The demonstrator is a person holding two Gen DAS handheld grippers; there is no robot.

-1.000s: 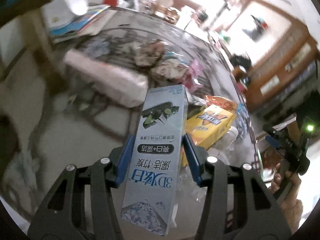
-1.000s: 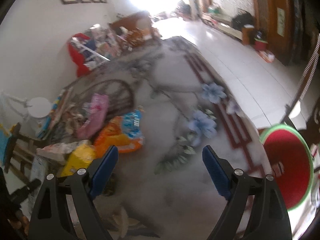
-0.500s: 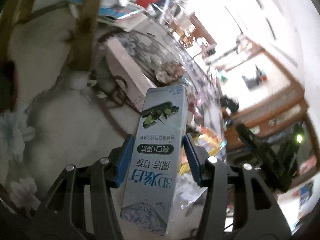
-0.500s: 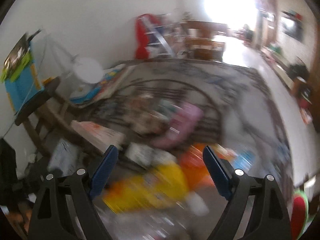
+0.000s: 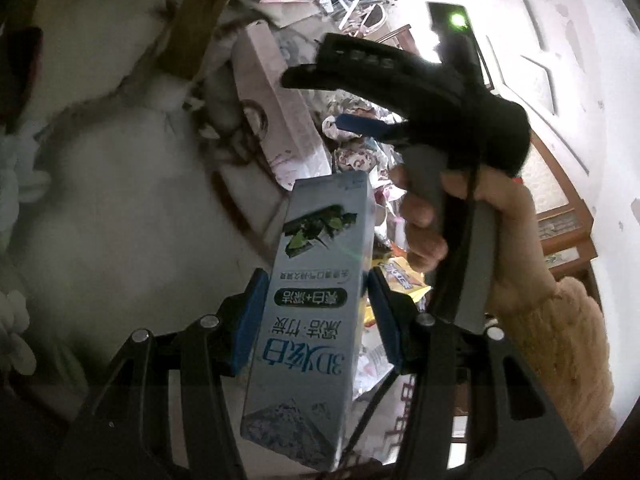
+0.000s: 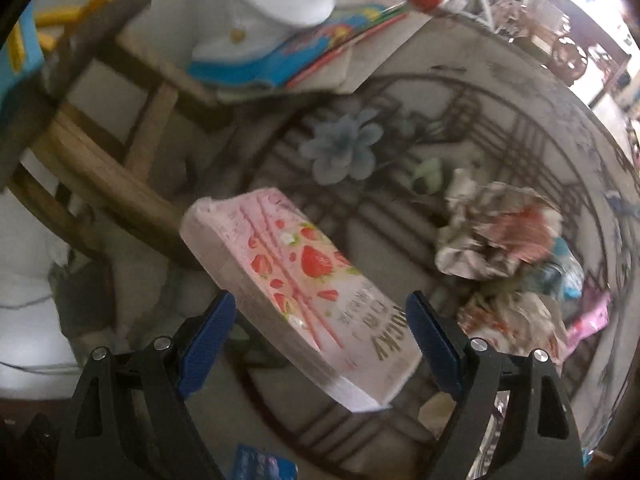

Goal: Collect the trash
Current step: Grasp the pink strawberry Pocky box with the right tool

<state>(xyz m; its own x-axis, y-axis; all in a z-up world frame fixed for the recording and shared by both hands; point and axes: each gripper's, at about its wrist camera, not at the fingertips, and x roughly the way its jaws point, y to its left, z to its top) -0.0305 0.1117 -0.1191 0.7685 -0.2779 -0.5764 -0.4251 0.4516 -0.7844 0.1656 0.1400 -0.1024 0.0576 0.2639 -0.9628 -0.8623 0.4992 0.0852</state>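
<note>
- Trash noted in two places: pale blue rectangular toothpaste carton (image 5: 316,300) pinched upright between blue pads of left gripper (image 5: 316,316), both pads flat against its narrow sides.
- Pink flat strawberry-print biscuit box (image 6: 304,292) lying tilted on patterned grey floral carpet (image 6: 400,128), between spread blue fingers (image 6: 208,340) of right gripper (image 6: 320,344); no pad contact seen, jaws just widened.
- Crumpled printed paper wads (image 6: 500,236) near box, to its right.
- Wooden stool legs (image 6: 100,176) just beside box, upper left.
- Hand (image 5: 500,232) in beige knit sleeve (image 5: 560,352) gripping right tool's handle, seen from left wrist.
</note>
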